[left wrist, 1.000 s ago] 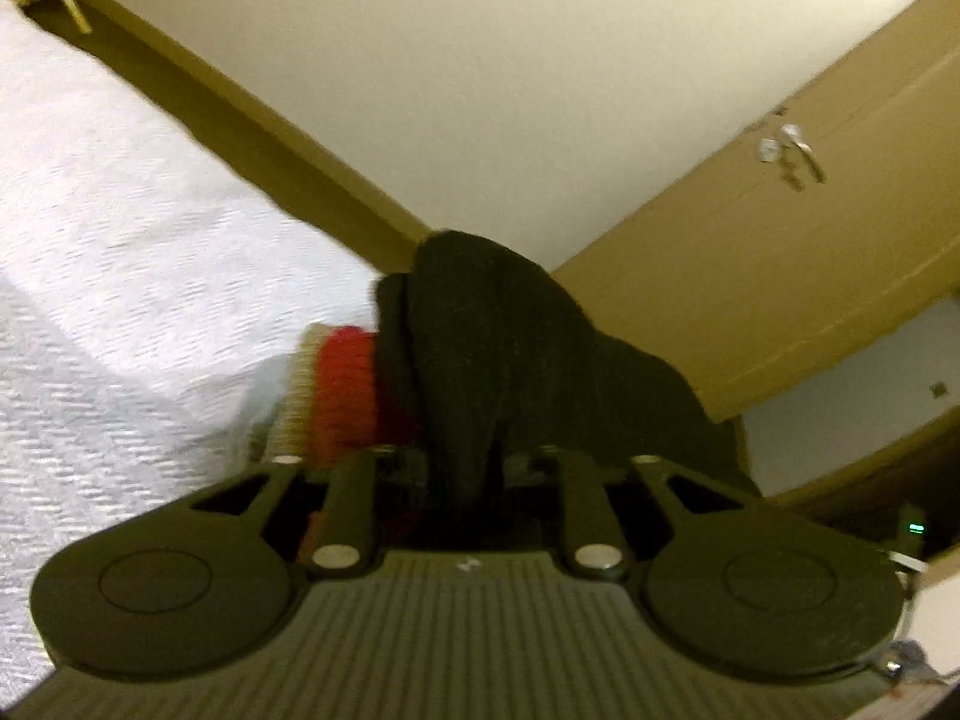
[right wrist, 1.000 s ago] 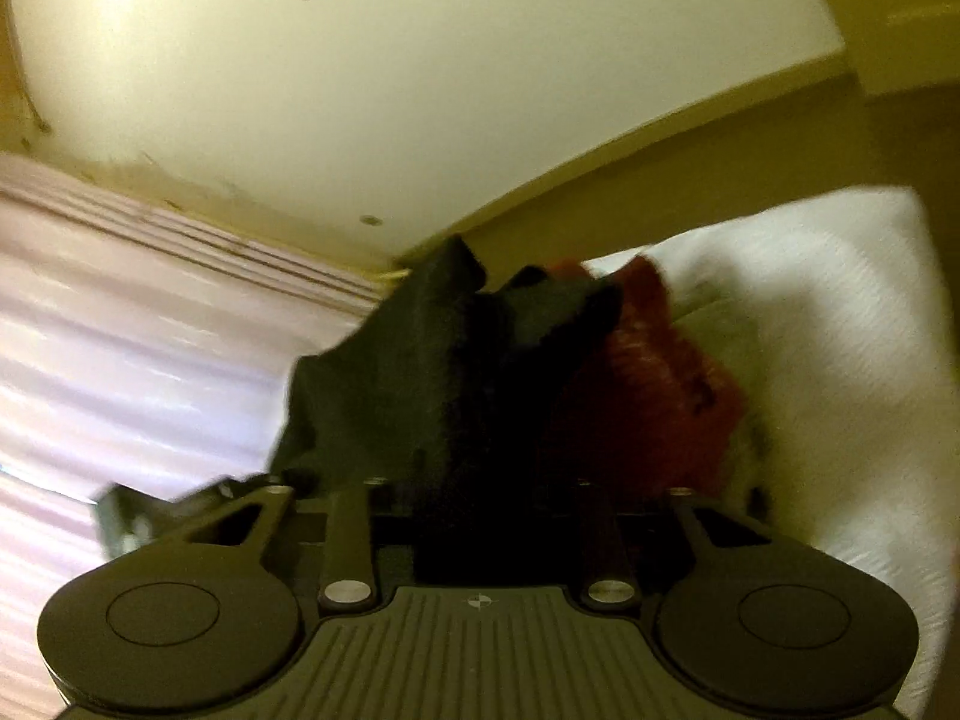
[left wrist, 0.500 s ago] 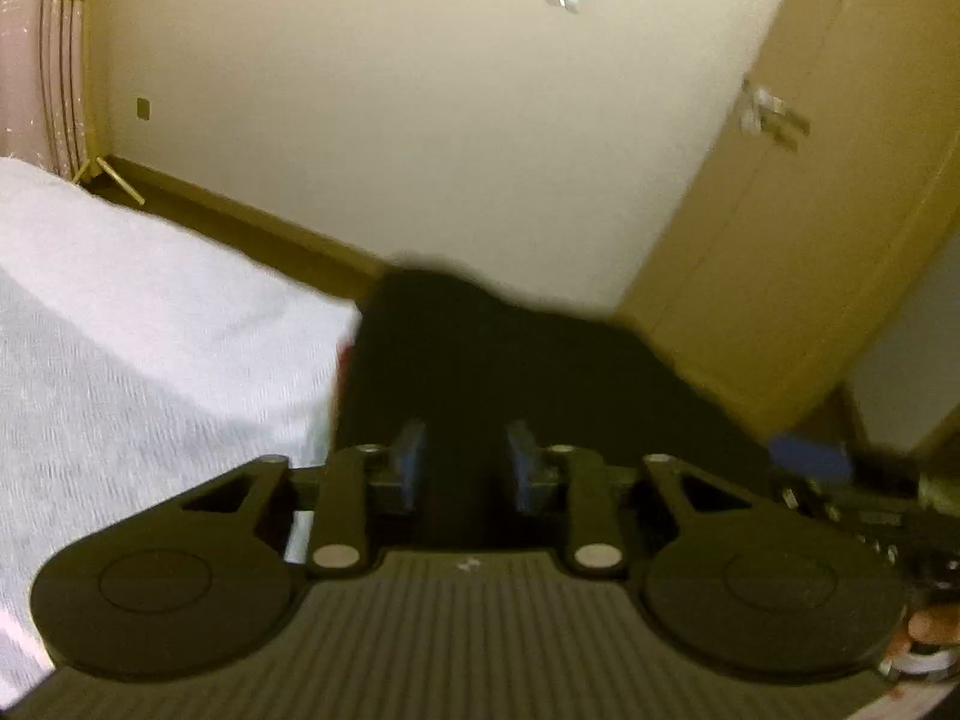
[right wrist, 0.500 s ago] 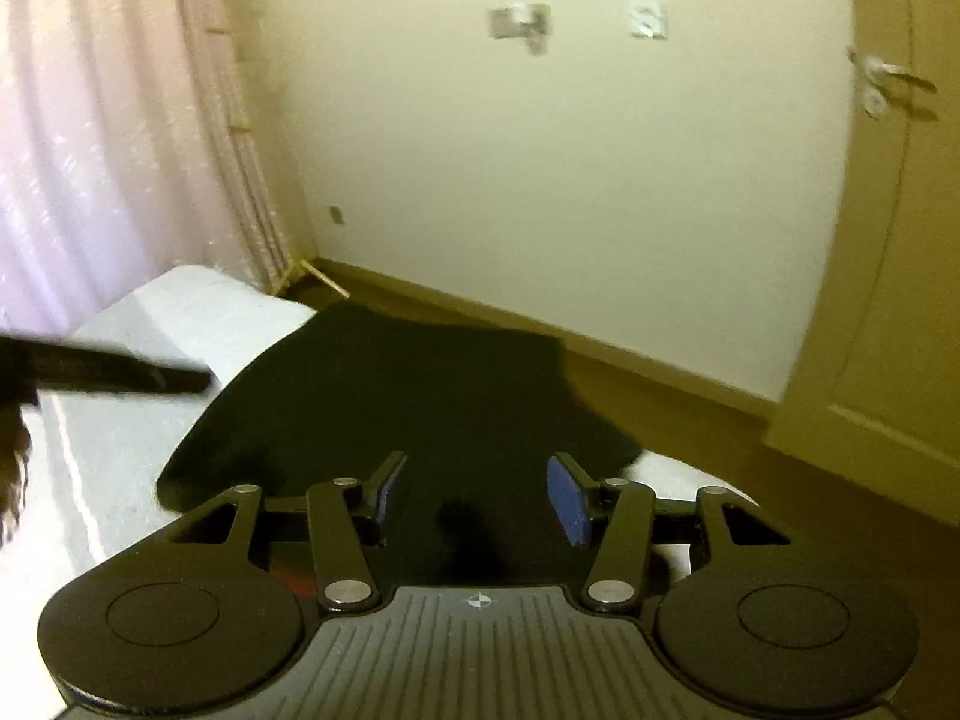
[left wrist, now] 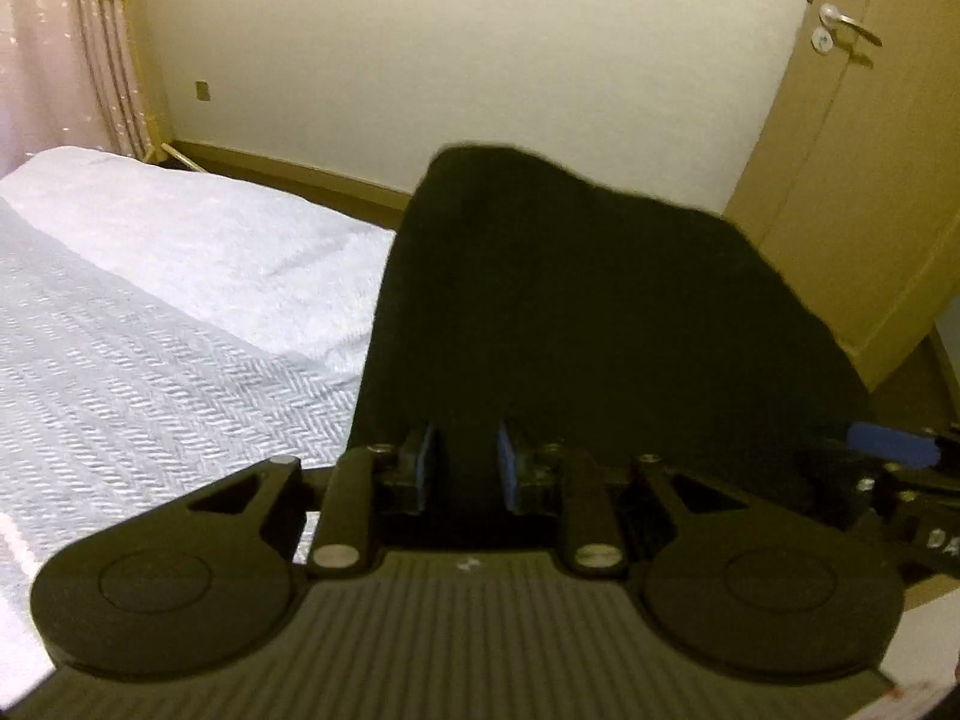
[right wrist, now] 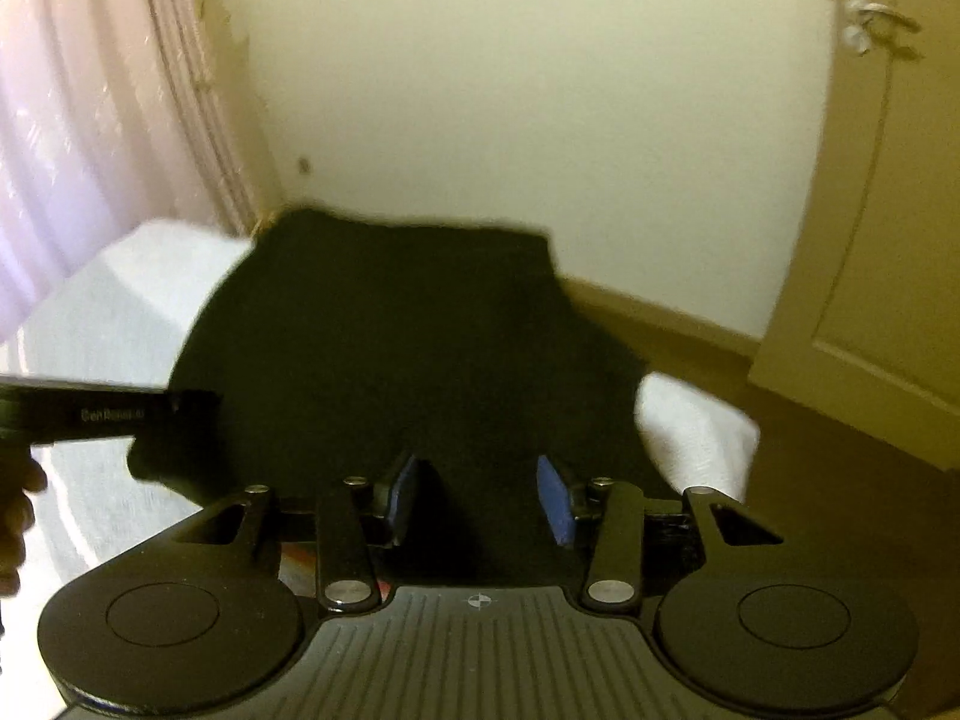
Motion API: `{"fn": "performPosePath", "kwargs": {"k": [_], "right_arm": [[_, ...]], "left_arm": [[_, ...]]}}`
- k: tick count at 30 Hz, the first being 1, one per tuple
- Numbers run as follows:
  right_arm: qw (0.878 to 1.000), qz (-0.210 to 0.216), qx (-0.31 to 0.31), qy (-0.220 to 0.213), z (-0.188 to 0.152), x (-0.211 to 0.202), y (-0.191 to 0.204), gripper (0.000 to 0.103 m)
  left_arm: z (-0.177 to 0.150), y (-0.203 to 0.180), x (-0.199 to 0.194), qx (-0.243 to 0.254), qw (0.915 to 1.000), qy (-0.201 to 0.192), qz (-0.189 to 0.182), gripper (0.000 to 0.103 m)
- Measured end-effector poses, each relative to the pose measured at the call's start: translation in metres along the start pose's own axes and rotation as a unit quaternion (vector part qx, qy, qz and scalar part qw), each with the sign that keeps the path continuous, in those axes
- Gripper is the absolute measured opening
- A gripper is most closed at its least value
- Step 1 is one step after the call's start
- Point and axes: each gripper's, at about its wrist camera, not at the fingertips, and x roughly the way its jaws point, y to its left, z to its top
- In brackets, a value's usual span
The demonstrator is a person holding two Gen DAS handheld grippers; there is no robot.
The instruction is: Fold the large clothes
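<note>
Left tool [left wrist: 465, 468]: we keep it nearly pressed together, pinching a fold of the black garment [left wrist: 576, 312].
Garment: draped across the white bed [left wrist: 156, 300] – far end near the bed's foot.
Right tool [right wrist: 477, 498]: jaws closing, cloth between them, pads seemingly not yet biting.
Risk: we may lose that edge – uneven fold.
Surroundings: curtain [right wrist: 78, 120] left, door [left wrist: 864, 168] right; nothing obstructs.

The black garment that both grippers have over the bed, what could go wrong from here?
1. The right gripper has its jaws wide around the black garment and closing; its side could slip before they bite.
2. The left gripper appears to pinch only a narrow ridge, which could pull free.
3. The garment's right part extends past the bed edge, so it may slide off.
</note>
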Motion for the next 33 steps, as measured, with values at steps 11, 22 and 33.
{"fn": "performPosePath", "kwargs": {"k": [11, 22, 33], "right_arm": [[0.997, 0.01, 0.031, 0.071, 0.0, -0.065, 0.001, 0.045], [0.998, -0.008, 0.055, 0.026, -0.023, -0.161, 0.044, 0.05], [0.998, 0.01, 0.06, 0.032, -0.071, -0.263, 0.083, 0.05]], "left_arm": [[-0.009, -0.011, -0.096, -0.034, 0.999, 0.021, 0.02, 0.066], [-0.054, -0.042, -0.23, -0.005, 0.9989, -0.02, 0.043, 0.097], [-0.121, -0.058, -0.342, 0.023, 0.9975, -0.047, 0.048, 0.098]]}}
